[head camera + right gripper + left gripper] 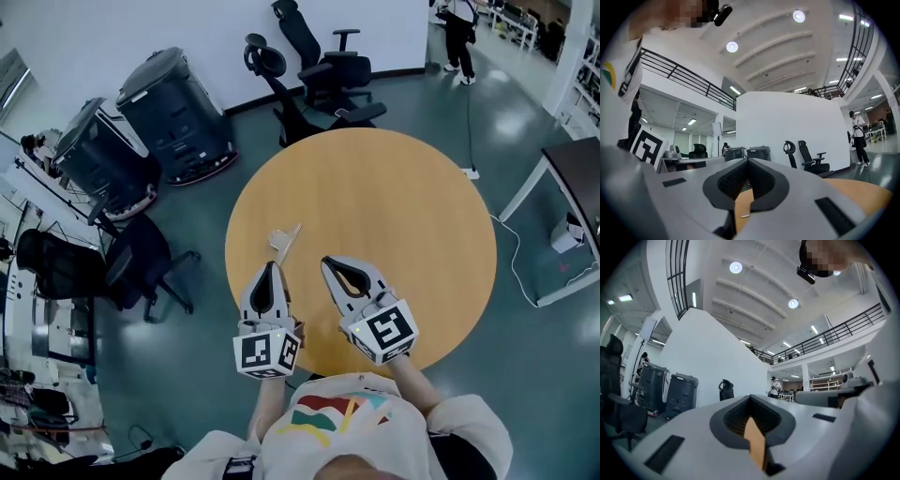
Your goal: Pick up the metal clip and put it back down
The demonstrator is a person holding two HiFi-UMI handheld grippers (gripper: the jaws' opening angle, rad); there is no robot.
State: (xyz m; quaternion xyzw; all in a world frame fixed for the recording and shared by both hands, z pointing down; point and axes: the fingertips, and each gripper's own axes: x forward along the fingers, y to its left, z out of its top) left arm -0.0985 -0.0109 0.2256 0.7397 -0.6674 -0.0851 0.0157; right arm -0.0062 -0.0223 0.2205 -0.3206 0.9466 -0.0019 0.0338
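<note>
The metal clip (284, 238), a small silvery folded piece, lies on the round wooden table (394, 206) near its left edge. My left gripper (272, 266) hovers just behind the clip, its jaws closed tip to tip with nothing between them. In the left gripper view the left gripper (750, 397) points out across the room, and the clip is out of sight. My right gripper (328, 262) sits to the right of the clip, clear of it, also shut and empty. In the right gripper view the right gripper (747, 160) has its jaws meeting over the table top.
Two office chairs (314, 80) stand behind the table. Two dark wheeled bins (173, 117) are at the back left and a black chair (141, 262) close to the table's left side. Another table (577, 173) is at the right. A person (459, 37) stands far off.
</note>
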